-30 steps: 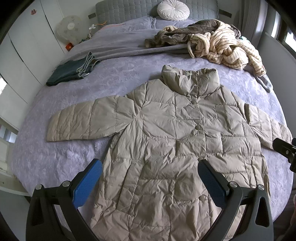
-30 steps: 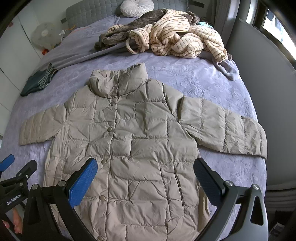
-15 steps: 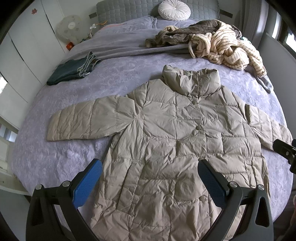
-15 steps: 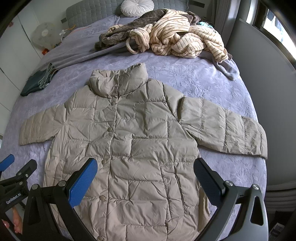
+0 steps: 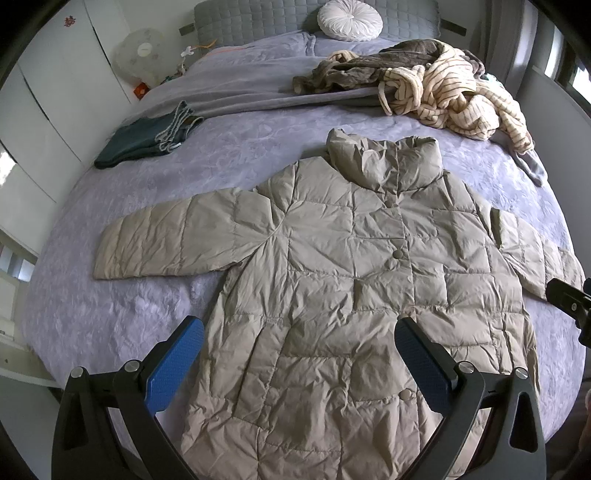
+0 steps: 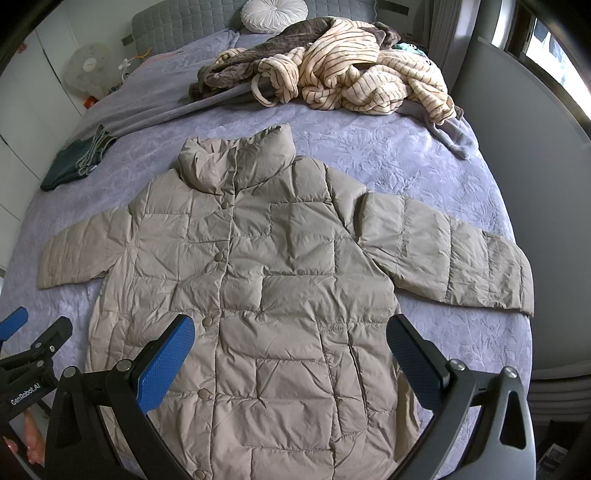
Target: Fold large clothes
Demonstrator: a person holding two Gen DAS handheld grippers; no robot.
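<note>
My left gripper (image 5: pixel 299 354) hangs with its blue-padded jaws spread wide and nothing between them, just above the lower hem of the beige quilted puffer coat (image 5: pixel 351 280); my right gripper (image 6: pixel 290 354) is likewise wide apart and empty over the same hem. As I judge it, folding has not begun: the coat lies face up and spread flat on the lavender embossed bedspread (image 5: pixel 110 314), snapped shut down the front, both sleeves stretched out sideways, high collar pointing away from me. Every fold is still left: sleeves in, then the body doubled. The shell looks thin, slick and crinkly over soft square baffles, so I expect it to slide and spring back. Beyond the collar to my left sits a dark teal folded garment (image 5: pixel 142 142), apparently already done. Further off is a tumbled heap of cream striped fleece and brown plush clothing (image 6: pixel 332 77), unfolded, and last a round white pleated cushion (image 5: pixel 349 19) against the grey quilted headboard (image 5: pixel 251 16).
</note>
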